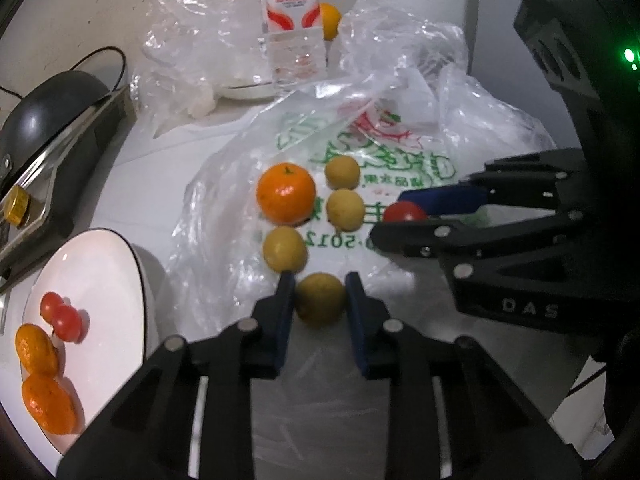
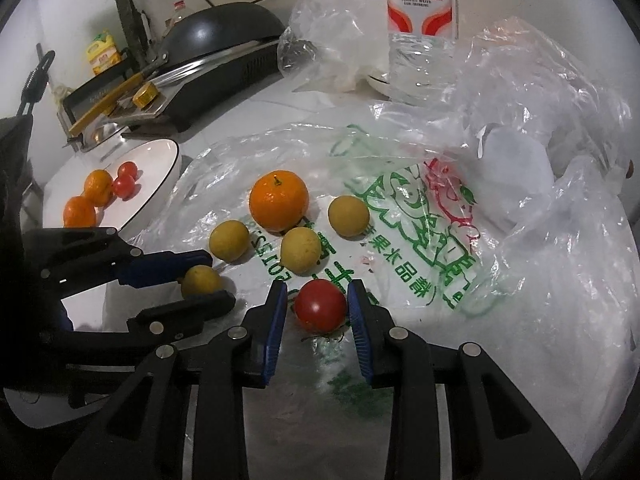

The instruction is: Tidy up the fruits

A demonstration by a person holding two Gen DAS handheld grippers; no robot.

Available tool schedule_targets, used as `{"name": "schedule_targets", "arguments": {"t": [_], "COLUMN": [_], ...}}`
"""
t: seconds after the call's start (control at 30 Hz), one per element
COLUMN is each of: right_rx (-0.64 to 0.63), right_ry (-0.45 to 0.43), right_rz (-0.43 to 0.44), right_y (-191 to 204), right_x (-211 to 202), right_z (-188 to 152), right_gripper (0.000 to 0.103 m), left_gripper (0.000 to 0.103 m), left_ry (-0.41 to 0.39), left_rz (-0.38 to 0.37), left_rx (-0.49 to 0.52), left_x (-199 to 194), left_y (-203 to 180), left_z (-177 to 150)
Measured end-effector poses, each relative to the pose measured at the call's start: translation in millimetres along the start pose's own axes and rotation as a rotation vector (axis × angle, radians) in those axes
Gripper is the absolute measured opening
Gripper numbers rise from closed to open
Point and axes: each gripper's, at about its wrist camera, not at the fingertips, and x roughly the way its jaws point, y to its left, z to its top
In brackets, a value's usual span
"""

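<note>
Fingers [image 1: 285, 304] clamping yellow fruit [image 1: 320, 298], angled downward

White counter [image 2: 280, 100], pale wall [image 2: 72, 8]

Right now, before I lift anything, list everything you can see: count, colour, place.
yellow fruits: four, yellow, on the printed bag; nearest one between the left gripper's pads
big orange: one, orange, on the bag beside the yellow fruits
loose tomato: one, red, on the bag, between the right gripper's pads
plate: one, white with dark rim, left of the bag; holds two small oranges and two small tomatoes
printed bag: one, clear with green and red print, flat on the table
water bottle: one, clear, red-and-white label, behind the bags
far orange: one, beside the bottle
wok: one, dark, on the cooker, back left
left gripper: shut on the nearest yellow fruit
right gripper: shut on the loose tomato
</note>
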Motion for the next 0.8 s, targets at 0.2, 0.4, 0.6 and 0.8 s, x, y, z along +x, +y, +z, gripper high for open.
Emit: {"name": "schedule_targets", "arguments": {"t": [0.2,0.4,0.6,0.8], "right_rx": [-0.017,-0.023,-0.022,-0.024], "right_ry": [-0.024,-0.063,-0.096,-0.126], "right_rz": [-0.009,-0.030,-0.055,-0.078], "right_y": [6,10,12,19], "right_x": [-13,-36,-60,-83], "right_z": [0,0,-4,-6], "right_gripper": [0.027,0.027,0.027,0.027], "left_gripper": [0.026,0.026,0.026,0.026], "left_ry": [-0.042,-0.078,-0.112,-0.144], "left_rz": [-0.021,-0.025,-0.028,-0.032], "left_rx": [0.013,0.021,0.033,0.036], "left_x": [-18,-35,-53,-73], "left_y": [-6,-13,-19,-23], "left_z": [2,5,7,7]}}
